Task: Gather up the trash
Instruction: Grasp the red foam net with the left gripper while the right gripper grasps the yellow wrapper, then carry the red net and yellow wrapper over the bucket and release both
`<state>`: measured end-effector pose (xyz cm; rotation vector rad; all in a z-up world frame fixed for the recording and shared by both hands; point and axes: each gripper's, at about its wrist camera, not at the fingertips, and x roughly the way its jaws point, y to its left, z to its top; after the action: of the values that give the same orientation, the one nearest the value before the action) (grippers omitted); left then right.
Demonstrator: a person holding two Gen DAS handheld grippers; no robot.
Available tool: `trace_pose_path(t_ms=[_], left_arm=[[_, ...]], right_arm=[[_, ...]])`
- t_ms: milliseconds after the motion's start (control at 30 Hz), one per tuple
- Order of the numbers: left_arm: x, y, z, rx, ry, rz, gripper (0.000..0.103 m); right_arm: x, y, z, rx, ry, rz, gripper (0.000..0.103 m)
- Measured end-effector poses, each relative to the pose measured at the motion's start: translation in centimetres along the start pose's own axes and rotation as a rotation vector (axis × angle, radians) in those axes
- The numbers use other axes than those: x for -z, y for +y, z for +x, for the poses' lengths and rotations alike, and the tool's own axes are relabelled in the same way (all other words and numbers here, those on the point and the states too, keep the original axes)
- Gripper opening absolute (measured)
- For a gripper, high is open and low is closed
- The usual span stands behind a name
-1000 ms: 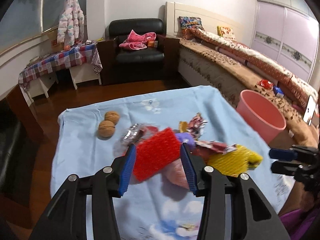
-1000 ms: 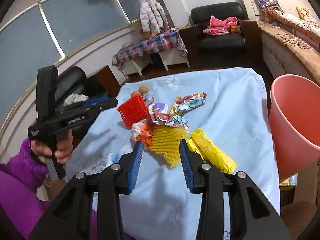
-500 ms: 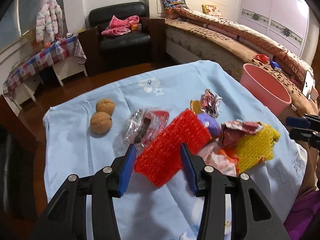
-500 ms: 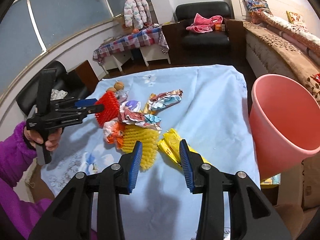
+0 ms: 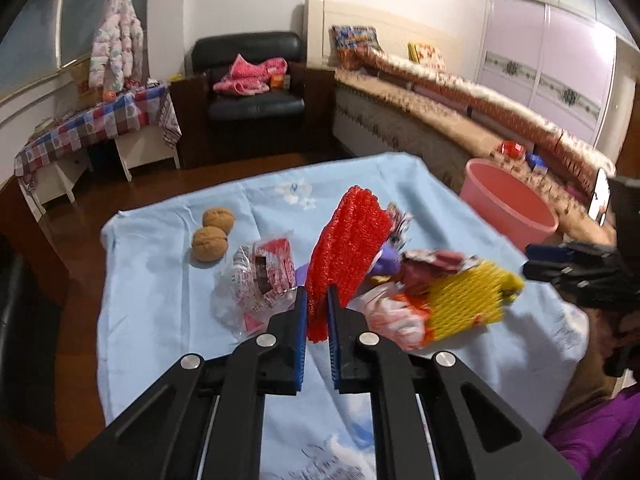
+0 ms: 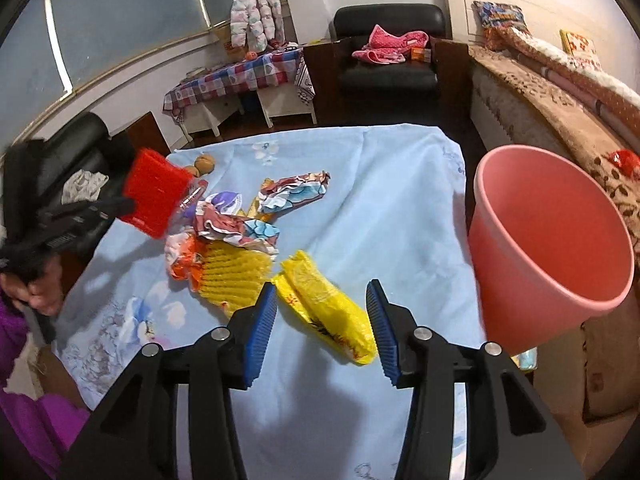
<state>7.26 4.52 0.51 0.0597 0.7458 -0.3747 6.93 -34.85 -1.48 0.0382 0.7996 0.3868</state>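
Observation:
A red foam net (image 5: 348, 248) stands pinched edge-on between the blue pads of my left gripper (image 5: 317, 304), whose jaws are closing on it; it also shows as the red foam net (image 6: 154, 192) raised at the left of the right wrist view. My right gripper (image 6: 322, 300) hovers over a yellow wrapper (image 6: 326, 306) with its jaws opening; the pads are apart from it. A yellow foam net (image 6: 236, 274), crumpled colourful wrappers (image 6: 240, 228) and a clear red-printed bag (image 5: 260, 280) lie piled on the light blue tablecloth (image 6: 380, 200).
A pink bucket (image 6: 548, 240) stands off the table's right edge. Two walnuts (image 5: 212, 232) sit at the cloth's far left. Beyond are a black armchair (image 5: 252, 100), a bed (image 5: 460, 112) and a checked side table (image 5: 100, 128). A purple sleeve (image 6: 28, 420) shows low left.
My left gripper has shut on the red foam net, which now stands upright and raised. The right gripper has moved right over the yellow wrapper and its jaws have widened.

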Motion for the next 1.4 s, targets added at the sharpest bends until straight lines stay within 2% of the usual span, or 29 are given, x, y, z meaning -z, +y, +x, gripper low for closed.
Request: trace_pose_path(t_ms=[233,367,500,633,767,1167,1400], left_arm=[[-0.8,-0.6,-2.8,0.014,-0.058,-0.118,0.008],[-1.3,-1.6,-2.7,0.001,-0.054,-0.127,0.008],[-2.0,-2.5,-2.2,-0.004,-0.047,-0.135,0.008],[-2.6,-3.3,-1.7,0.001,-0.044,-0.154,0.008],[-3.1,-3.9,-1.1,0.008,-0.040,-0.169,0.008],[-5.0,-7.5,1.3,0.071,-0.048,-0.203,0.008],[-6.3,-9.3,2.1,0.075,-0.050,-0.188,0.008]], right_arm=[[0.5,-0.9,0.8,-0.020,0.029,-0.046,0.047],[1.1,-1.7,1.4,-0.016,0.054,-0.060,0.047],[1.6,-2.5,2.2,-0.030,0.089,-0.049,0.026],[2.3,-2.9,2.8,-0.058,0.109,-0.032,0.017],[2.3,-3.4,1.9,-0.082,0.070,-0.009,0.009],[0.4,-4.8,-2.9,-0.083,-0.097,0.074,0.009],[-0.5,-5.7,-4.3,-0.078,-0.161,0.113,0.009]])
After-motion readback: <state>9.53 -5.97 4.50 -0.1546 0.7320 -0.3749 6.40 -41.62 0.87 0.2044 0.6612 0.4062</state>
